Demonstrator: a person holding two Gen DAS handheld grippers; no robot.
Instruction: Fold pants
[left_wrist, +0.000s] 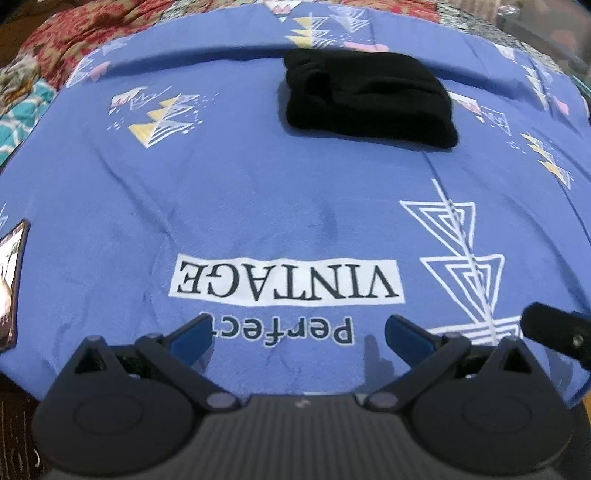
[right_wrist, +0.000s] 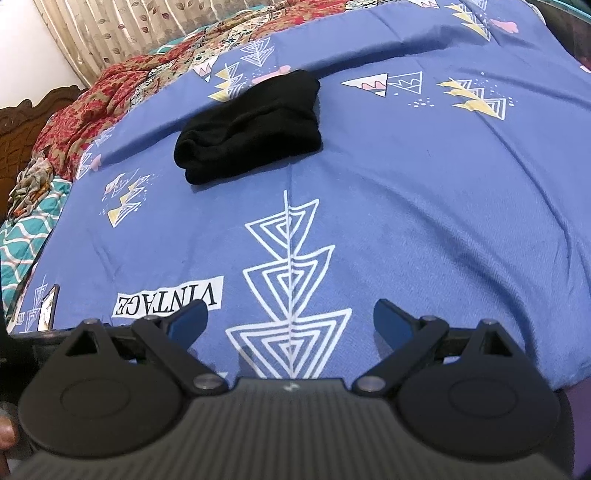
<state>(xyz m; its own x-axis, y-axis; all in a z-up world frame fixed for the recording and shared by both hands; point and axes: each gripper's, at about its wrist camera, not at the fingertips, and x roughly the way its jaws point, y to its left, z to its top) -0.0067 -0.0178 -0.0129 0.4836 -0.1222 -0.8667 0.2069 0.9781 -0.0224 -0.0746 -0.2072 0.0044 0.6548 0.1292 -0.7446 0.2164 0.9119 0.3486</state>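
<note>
While both grippers hang over the near edge of the blue bedsheet (left_wrist: 258, 192), one pair of black pants (left_wrist: 365, 98) lies folded into a compact bundle, upper centre of frame, well apart from the fingers. Its long axis runs roughly across. The left gripper (left_wrist: 298, 334) and right gripper (right_wrist: 290, 321) are both spread, empty; neither looks clearly nearer.

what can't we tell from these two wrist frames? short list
- Black pants: a folded bundle; layers, waistband and underside hidden by its own dark fabric in both views.
- Dark-framed flat object: cut off by the left edge in the left wrist view, partly behind the left gripper's body in the right wrist view; unidentifiable.
- Bedsheet print: "Perfect" partly covered by the left gripper.
- Right gripper: nothing between its fingers.
</note>
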